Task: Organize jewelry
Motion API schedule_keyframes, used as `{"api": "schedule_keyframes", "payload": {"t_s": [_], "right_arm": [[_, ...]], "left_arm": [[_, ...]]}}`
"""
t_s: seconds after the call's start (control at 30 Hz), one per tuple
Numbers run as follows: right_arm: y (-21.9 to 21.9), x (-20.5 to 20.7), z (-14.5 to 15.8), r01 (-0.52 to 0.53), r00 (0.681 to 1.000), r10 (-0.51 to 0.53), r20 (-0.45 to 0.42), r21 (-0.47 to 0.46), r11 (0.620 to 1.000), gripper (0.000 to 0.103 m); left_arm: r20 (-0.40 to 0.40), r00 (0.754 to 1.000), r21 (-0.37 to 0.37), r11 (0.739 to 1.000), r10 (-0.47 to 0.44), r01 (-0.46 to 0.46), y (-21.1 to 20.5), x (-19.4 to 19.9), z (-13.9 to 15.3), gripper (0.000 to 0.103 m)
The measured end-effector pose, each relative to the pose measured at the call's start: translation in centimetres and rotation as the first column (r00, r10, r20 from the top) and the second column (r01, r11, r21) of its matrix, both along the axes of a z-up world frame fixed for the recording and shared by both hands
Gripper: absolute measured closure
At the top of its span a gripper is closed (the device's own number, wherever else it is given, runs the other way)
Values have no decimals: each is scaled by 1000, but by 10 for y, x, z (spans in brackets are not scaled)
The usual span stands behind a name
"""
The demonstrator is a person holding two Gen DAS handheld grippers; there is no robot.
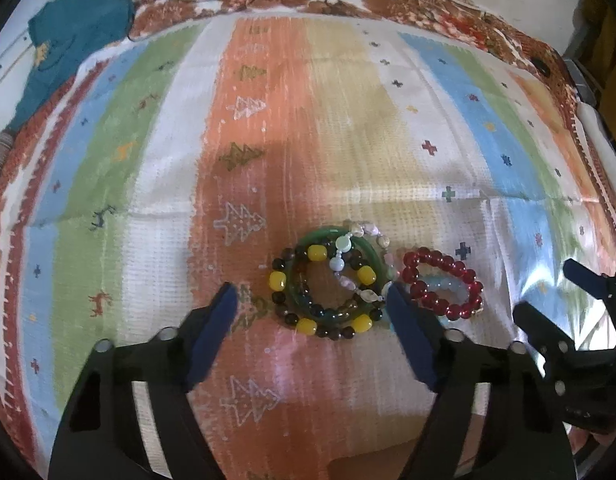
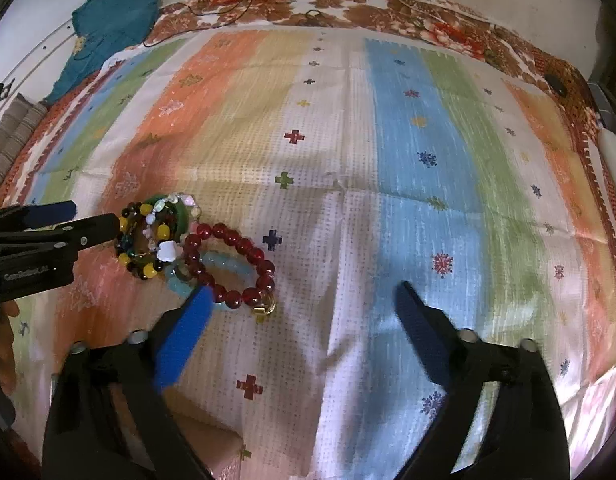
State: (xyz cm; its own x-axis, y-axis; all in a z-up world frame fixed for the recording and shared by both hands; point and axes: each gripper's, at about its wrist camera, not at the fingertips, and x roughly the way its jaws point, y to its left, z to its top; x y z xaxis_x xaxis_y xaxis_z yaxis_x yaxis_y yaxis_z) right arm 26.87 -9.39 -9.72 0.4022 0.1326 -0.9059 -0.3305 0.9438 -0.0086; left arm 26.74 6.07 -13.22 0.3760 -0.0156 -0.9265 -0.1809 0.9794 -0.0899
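A pile of bracelets lies on a striped cloth (image 1: 339, 132). A green bangle (image 1: 371, 254), a yellow-and-dark bead bracelet (image 1: 306, 325) and a pale shell bracelet (image 1: 343, 266) overlap. A red bead bracelet (image 1: 443, 276) lies over a light blue one (image 1: 447, 286) just right of them. My left gripper (image 1: 311, 300) is open, its fingers on either side of the green and yellow pile. My right gripper (image 2: 304, 300) is open, its left finger (image 2: 188, 328) right beside the red bracelet (image 2: 232, 260) and blue bracelet (image 2: 228, 264). The pile (image 2: 152, 232) sits between the left gripper's fingers.
The cloth (image 2: 387, 140) covers a floral bedspread (image 2: 347, 4). A teal garment (image 2: 112, 28) lies at the far left corner. A thin dark cable (image 2: 236, 4) runs along the far edge. A small black object (image 2: 555, 84) sits at the far right.
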Motion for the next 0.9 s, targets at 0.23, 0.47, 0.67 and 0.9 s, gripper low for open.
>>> {"api": "schedule_keyframes", "payload": {"t_s": [0.23,0.47,0.67,0.9], "right_arm": [[1,10,-10,17,1000,-16,-26,11,1000,20],[7,16,-18,5,998,-3,-59,27,1000,43],[15,19,-24,-17,997,19,-80,31,999,54],[19,21,-31,-18,995,20,-99,24,1000,65]], "left_arm": [[-30,999,-13,1000,-26,26,-3,6,-12,49],[-38,999,-40,999,-38,36,-4,15,-20,61],[-57,997,-56,998,-44,41,-5,20,-31,64],[-59,997,-64,997,-40,36,-1,23,-38,64]]}}
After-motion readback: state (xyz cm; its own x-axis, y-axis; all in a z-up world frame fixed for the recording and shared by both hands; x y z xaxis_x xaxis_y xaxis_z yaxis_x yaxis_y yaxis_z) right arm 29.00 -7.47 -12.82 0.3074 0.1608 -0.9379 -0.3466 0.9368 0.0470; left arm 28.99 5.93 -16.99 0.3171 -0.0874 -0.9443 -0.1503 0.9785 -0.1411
